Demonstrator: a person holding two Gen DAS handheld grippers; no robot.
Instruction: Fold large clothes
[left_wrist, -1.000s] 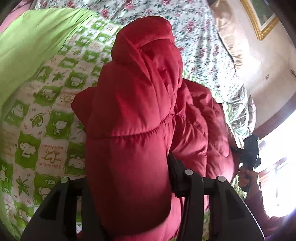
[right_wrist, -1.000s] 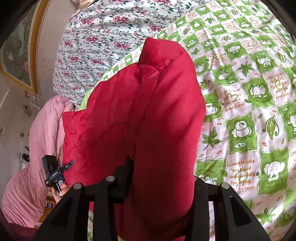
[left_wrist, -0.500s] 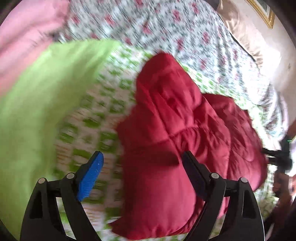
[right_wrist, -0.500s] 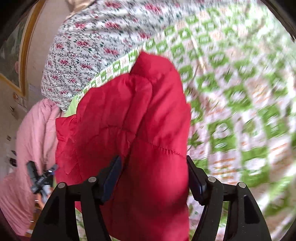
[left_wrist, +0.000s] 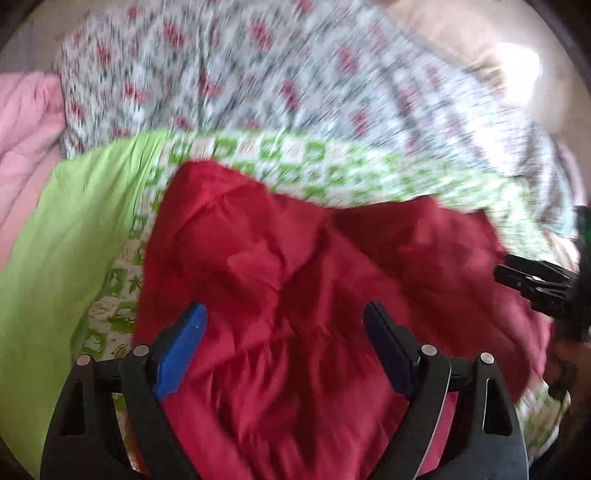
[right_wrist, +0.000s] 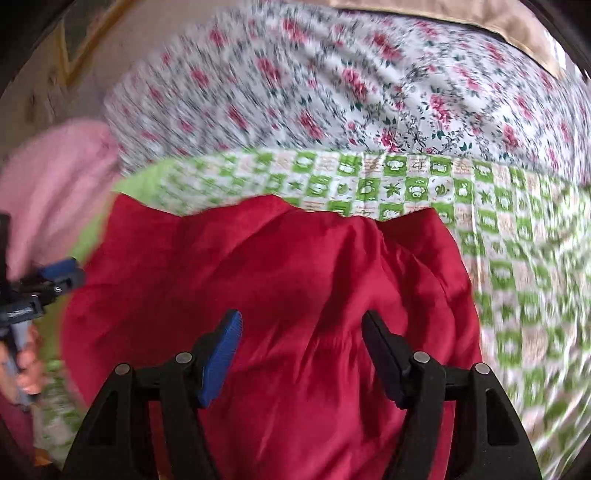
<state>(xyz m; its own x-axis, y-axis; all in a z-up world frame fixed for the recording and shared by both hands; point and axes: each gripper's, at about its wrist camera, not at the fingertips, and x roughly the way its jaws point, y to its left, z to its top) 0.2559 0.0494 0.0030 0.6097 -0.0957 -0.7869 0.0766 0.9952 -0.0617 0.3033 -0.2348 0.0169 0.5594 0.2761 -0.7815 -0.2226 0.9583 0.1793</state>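
Note:
A red padded jacket (left_wrist: 295, 280) lies folded in a heap on the green-and-white checked quilt (left_wrist: 280, 158). My left gripper (left_wrist: 284, 332) hangs above it, open, with nothing between its blue pads (left_wrist: 181, 350). In the right wrist view the same red jacket (right_wrist: 280, 280) spreads below my right gripper (right_wrist: 301, 339), which is open too and clear of the cloth. The right gripper (left_wrist: 535, 280) shows at the right edge of the left wrist view, and the left gripper (right_wrist: 44, 284) at the left edge of the right wrist view. Both views are blurred.
A floral sheet (right_wrist: 351, 85) covers the bed beyond the checked quilt (right_wrist: 517, 258). A pink blanket (right_wrist: 48, 184) is bunched at the left. The quilt's plain green underside (left_wrist: 55, 258) is turned up beside the jacket. A beige pillow (left_wrist: 461, 40) lies at the head.
Both grippers have let go of the red jacket, opened and lifted back from it. The jacket has dropped from its raised hold onto the quilt.

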